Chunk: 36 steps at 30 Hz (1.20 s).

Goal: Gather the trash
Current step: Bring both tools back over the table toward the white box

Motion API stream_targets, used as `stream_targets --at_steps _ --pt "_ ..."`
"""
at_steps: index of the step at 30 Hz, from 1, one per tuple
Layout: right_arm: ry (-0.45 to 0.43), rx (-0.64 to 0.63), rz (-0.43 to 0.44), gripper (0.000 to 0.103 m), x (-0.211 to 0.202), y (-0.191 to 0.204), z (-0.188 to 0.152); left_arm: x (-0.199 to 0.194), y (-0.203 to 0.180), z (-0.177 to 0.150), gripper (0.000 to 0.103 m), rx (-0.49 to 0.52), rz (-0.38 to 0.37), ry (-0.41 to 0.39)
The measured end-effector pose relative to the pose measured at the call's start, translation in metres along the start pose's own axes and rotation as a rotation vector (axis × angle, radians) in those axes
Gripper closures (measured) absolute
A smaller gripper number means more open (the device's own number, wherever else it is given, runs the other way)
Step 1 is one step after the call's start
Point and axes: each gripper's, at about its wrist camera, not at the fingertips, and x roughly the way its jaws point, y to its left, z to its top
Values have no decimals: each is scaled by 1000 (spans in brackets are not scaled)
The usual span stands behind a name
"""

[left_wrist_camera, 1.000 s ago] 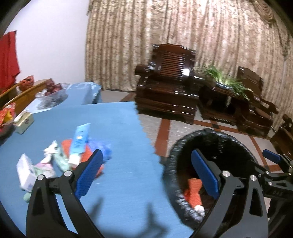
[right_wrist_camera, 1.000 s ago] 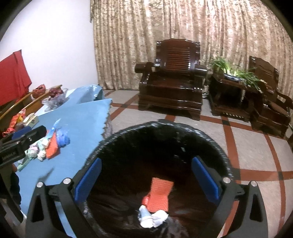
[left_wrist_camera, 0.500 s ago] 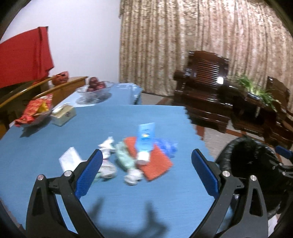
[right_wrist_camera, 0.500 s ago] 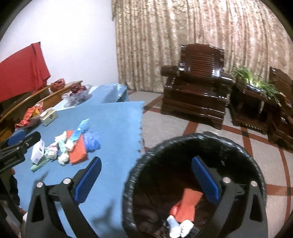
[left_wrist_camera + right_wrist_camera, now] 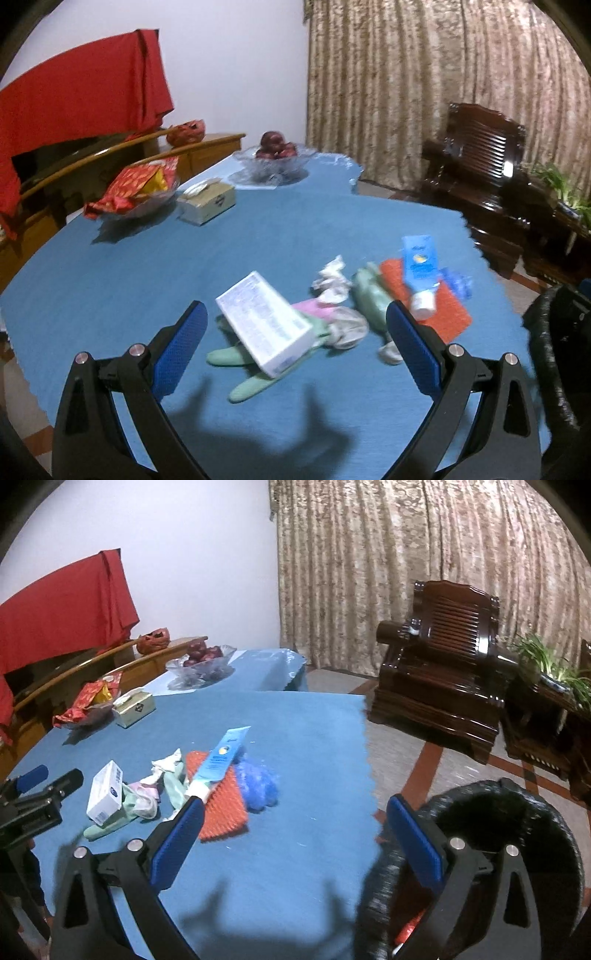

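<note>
A heap of trash lies on the blue table (image 5: 258, 243): a white box (image 5: 264, 323), a blue tube (image 5: 419, 267) on an orange pad (image 5: 448, 315), crumpled tissue (image 5: 332, 278), green wrappers (image 5: 371, 295) and a blue bag (image 5: 256, 784). My left gripper (image 5: 295, 347) is open and empty, just above and short of the white box. My right gripper (image 5: 295, 834) is open and empty, over the table's right edge, next to the black-lined bin (image 5: 517, 834). The left gripper also shows in the right wrist view (image 5: 37, 786), left of the heap.
A tissue box (image 5: 207, 199), a dish of red snack packets (image 5: 133, 190) and a glass fruit bowl (image 5: 273, 162) stand at the table's far side. Dark wooden armchairs (image 5: 439, 686) and a plant (image 5: 550, 664) stand beyond. A red cloth (image 5: 74, 96) hangs at left.
Both grippers have swung left from over the bin toward the table. The left one now faces the trash heap closely; the bin has slid to the right edge of both views.
</note>
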Motion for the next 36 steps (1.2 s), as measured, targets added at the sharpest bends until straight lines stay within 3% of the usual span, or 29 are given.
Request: stream_targets --at_steps 9,21,28,36 --pt "51 -30 13 6 40 26 -6 40 20 -17 8 -30 26 67" --pt "91 -53 31 6 74 41 -12 79 26 -16 9 -90 25 120" --pt "106 -57 37 6 80 44 -14 81 30 -24 33 -105 -8 159" --pt "107 -62 41 6 81 47 -15 73 31 -30 36 -91 -29 180"
